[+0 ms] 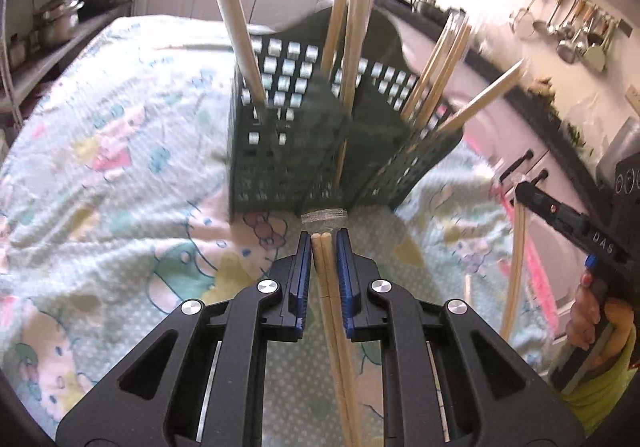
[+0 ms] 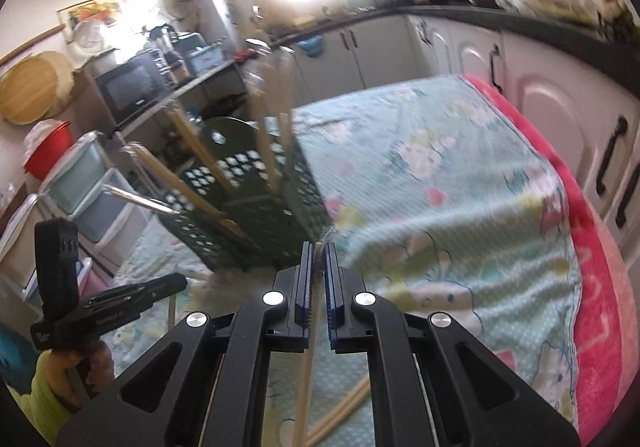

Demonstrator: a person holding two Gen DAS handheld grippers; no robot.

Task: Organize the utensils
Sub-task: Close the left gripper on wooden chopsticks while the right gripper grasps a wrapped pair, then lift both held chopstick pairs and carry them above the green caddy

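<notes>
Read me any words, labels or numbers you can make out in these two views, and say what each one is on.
"DAS": white letters on the black body of the right tool, seen from the left wrist view.
Small pale print on the black body of the left tool, right wrist view: too blurred to read.
Nameplate on the black microwave oven: too small to read.

Home kitchen, we note: white cabinets [image 2: 460,47] under a dark countertop [image 2: 500,13], ladles on a wall rail [image 1: 576,27], microwave [image 2: 128,87], stacked pots [image 1: 60,21].

Right gripper [image 2: 319,251] clamps wrapped chopsticks [image 2: 307,379] above a patterned tablecloth [image 2: 440,207], beside a green perforated utensil basket [image 2: 256,223].
</notes>
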